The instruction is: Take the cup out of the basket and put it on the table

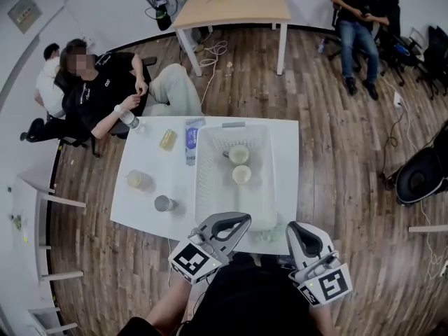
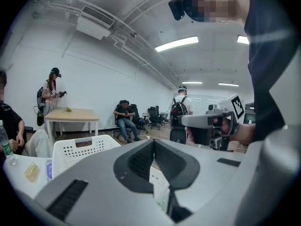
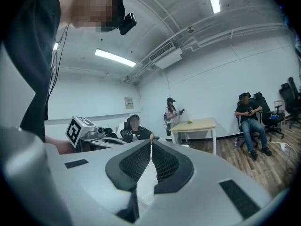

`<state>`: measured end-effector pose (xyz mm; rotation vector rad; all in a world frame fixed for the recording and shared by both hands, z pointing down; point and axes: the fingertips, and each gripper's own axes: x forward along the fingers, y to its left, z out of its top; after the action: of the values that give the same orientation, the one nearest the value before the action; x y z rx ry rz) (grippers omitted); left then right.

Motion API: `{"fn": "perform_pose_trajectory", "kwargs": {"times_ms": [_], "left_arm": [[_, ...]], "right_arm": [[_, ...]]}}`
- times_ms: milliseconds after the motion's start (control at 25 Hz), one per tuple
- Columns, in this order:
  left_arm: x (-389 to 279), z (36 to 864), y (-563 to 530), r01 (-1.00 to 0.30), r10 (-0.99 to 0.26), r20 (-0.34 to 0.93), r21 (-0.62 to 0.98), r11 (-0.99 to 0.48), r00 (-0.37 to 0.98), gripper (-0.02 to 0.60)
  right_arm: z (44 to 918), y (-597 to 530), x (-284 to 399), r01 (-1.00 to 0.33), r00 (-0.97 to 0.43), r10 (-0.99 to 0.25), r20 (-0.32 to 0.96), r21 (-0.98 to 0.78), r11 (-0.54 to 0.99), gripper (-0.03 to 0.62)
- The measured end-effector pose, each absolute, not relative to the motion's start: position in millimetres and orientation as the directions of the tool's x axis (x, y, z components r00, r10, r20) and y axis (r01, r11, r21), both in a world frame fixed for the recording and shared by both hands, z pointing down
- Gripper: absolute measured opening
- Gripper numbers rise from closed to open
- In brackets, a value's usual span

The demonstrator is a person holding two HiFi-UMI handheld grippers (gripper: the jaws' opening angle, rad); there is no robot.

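Note:
A white slotted basket (image 1: 210, 187) stands on the white table (image 1: 140, 212). Inside it sit two pale cups, one (image 1: 239, 154) toward the far end and one (image 1: 241, 174) just nearer to me. My left gripper (image 1: 243, 218) hovers at the basket's near edge, shut and empty. My right gripper (image 1: 294, 227) is beside it at the table's near right corner, also shut with nothing held. In the left gripper view its jaws (image 2: 153, 142) meet at the tips, with the basket (image 2: 80, 149) ahead to the left. The right gripper view shows its jaws (image 3: 151, 144) closed too.
Left of the basket lie a blue-and-white packet (image 1: 192, 140), a yellowish packet (image 1: 168, 140), a water bottle (image 1: 131, 121), a yellowish cup (image 1: 138, 180) and a can (image 1: 164, 203). A person (image 1: 105, 89) sits at the table's far left. A wooden table (image 1: 234, 4) stands beyond.

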<state>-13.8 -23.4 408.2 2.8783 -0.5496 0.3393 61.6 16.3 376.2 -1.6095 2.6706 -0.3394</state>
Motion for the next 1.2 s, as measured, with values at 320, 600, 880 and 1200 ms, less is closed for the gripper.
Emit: {"fn": "perform_pose_trajectory", "kwargs": {"times_ms": [320, 600, 880, 1200], "left_arm": [[-0.4, 461.2, -73.7, -0.344, -0.337, 0.493, -0.080, -0.936, 0.802, 0.051], [7.2, 547.1, -116.0, -0.173, -0.312, 0.751, -0.260, -0.950, 0.583, 0.198], [7.4, 635.3, -140.1, -0.060, -0.264, 0.887, -0.261, -0.964, 0.378, 0.206], [-0.7, 692.1, -148.6, -0.004, -0.264, 0.931, -0.272, -0.962, 0.251, 0.170]], "right_arm": [[383.5, 30.3, 93.4, -0.905, -0.398, -0.911, 0.107, -0.211, 0.370, 0.026], [388.6, 42.6, 123.5, -0.931, -0.323, -0.938, 0.125, -0.220, 0.291, 0.026], [392.9, 54.0, 153.8, -0.951, -0.253, -0.955, 0.151, -0.219, 0.218, 0.026], [398.3, 68.6, 172.2, -0.963, -0.200, -0.965, 0.169, -0.214, 0.162, 0.026]]}}
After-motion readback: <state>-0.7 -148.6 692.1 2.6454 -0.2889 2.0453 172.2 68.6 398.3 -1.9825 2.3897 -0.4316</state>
